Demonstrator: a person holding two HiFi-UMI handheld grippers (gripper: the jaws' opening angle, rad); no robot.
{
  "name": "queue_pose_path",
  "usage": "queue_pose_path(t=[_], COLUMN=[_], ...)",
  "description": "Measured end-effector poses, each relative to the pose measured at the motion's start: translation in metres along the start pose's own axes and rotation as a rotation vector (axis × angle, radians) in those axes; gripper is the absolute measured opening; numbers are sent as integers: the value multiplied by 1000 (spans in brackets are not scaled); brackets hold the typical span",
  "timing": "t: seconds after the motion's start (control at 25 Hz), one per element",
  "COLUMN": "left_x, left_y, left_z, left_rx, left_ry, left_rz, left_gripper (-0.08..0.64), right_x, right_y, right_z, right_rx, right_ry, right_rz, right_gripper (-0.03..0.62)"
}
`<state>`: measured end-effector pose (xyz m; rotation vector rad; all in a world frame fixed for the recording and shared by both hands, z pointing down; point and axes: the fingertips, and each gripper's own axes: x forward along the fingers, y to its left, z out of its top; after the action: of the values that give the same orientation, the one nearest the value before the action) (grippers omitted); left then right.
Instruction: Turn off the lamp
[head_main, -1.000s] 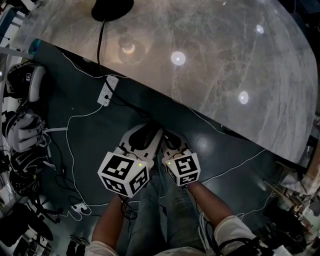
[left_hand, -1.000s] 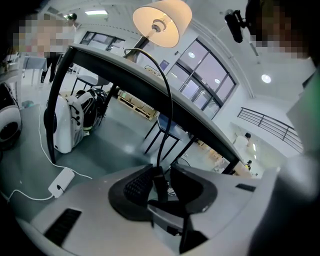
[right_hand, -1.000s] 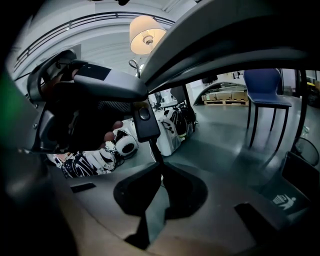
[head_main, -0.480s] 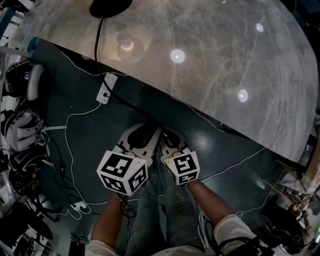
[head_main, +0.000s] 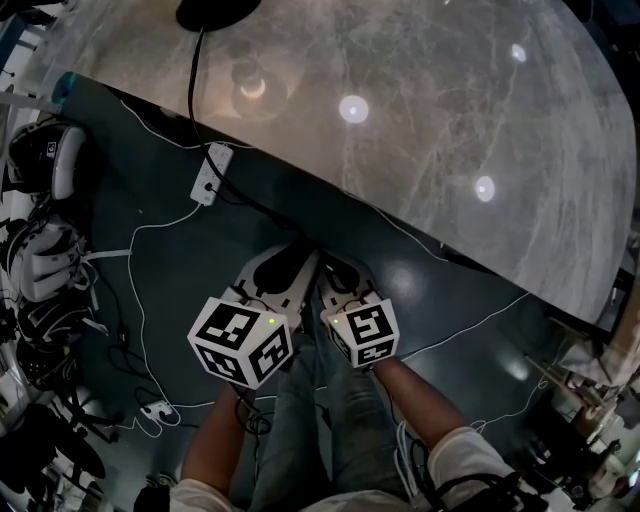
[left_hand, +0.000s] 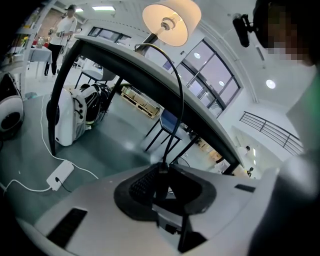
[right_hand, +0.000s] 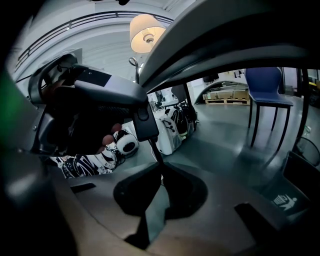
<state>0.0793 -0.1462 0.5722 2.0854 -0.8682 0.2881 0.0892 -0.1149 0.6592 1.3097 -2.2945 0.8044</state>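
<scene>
The lamp's lit shade (left_hand: 171, 21) glows above the marble table (head_main: 450, 120), and its black base (head_main: 215, 12) stands at the table's far edge. Its black cord (head_main: 197, 90) drops over the table's edge to my two grippers, which I hold side by side below it. My left gripper (head_main: 292, 255) has the cord's inline switch (right_hand: 145, 120) between its jaws, which are closing on it. Just below the switch, my right gripper (right_hand: 161, 176) is shut on the cord (right_hand: 155, 150).
A white power strip (head_main: 210, 172) and thin white cables lie on the dark floor at left. Bags and helmets (head_main: 40, 260) are piled along the left edge. A blue chair (right_hand: 267, 85) stands under the table. People stand far off (left_hand: 64, 30).
My left gripper has edged slightly left and down in the head view. The right gripper has kept still. The lamp's glow on the table is the same.
</scene>
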Motion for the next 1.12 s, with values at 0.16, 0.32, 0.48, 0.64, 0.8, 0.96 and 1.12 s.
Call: queue_pose_path(t=[0.16,0.32,0.48,0.64,0.8,0.96,1.12], left_x=[0,-5,-16,-20,-20,-19,-15], left_y=[-2,4,11,18,23,17,13], left_z=[2,6,11,13,12,12,13], left_rx=[11,-34,-94,-149,-212,-176,-161], left_ry=[-7,-32,-76,-93,-107,-94,-84], left_rz=[0,-39,-77,-111,-140,-178,-227], left_gripper=[72,72,83,83,83,84,83], right_x=[1,1,2,6,5,2,7], right_y=[2,3,10,15,13,11,12], right_z=[2,6,13,17,18,20,19], right_rx=[3,3,-29,-38,-35,-22,-24], right_ry=[-1,-14,-22,-24,-27,-33,-28], right_rz=[1,-4,2,13,25,28,32], right_gripper=[11,11,11,11,11,11,11])
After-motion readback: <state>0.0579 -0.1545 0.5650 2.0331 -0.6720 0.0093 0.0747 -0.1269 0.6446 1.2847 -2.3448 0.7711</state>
